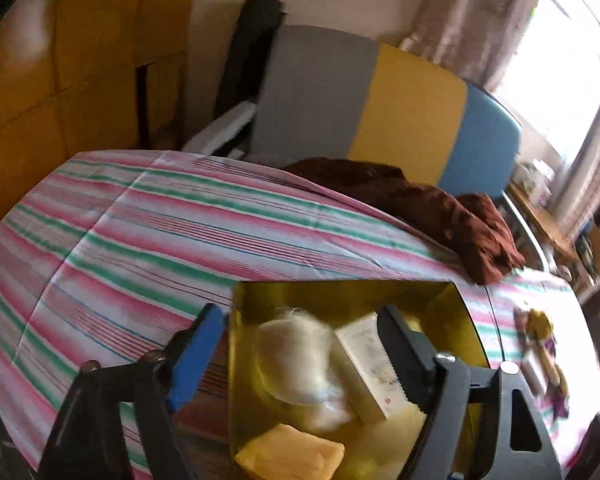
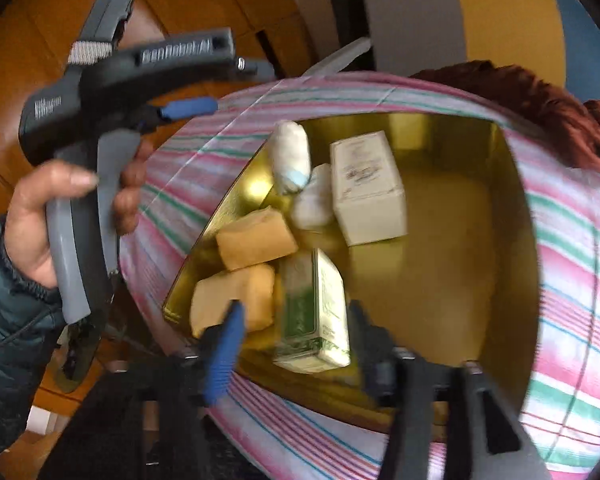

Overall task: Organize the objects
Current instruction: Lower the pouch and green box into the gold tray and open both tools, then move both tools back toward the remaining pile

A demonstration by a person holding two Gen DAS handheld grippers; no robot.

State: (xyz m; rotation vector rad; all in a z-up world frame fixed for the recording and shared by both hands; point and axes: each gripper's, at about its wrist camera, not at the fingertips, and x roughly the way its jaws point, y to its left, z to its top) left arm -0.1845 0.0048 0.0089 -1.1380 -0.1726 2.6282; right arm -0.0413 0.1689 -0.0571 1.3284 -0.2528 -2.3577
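Observation:
A gold tin (image 2: 512, 208) lies open on a striped cloth. Inside are a white box (image 2: 368, 188), a white roll (image 2: 292, 156), a white bundle (image 2: 314, 200) and two yellow blocks (image 2: 256, 238). A green-and-white box (image 2: 320, 312) stands blurred in the tin between the fingers of my right gripper (image 2: 296, 344), with a gap on the blue pad's side. My left gripper (image 1: 296, 356) is open over the tin (image 1: 340, 286), its blue pad outside the left wall, its black finger beside the white box (image 1: 368, 368). A hand holds that left gripper (image 2: 236, 86) at the upper left.
The striped cloth (image 1: 140, 232) covers a bed. A brown cloth (image 1: 440, 208) lies at its far side, before a grey, yellow and blue headboard (image 1: 400, 104). A small doll (image 1: 540, 344) lies right of the tin. A wooden wardrobe (image 1: 60, 80) stands on the left.

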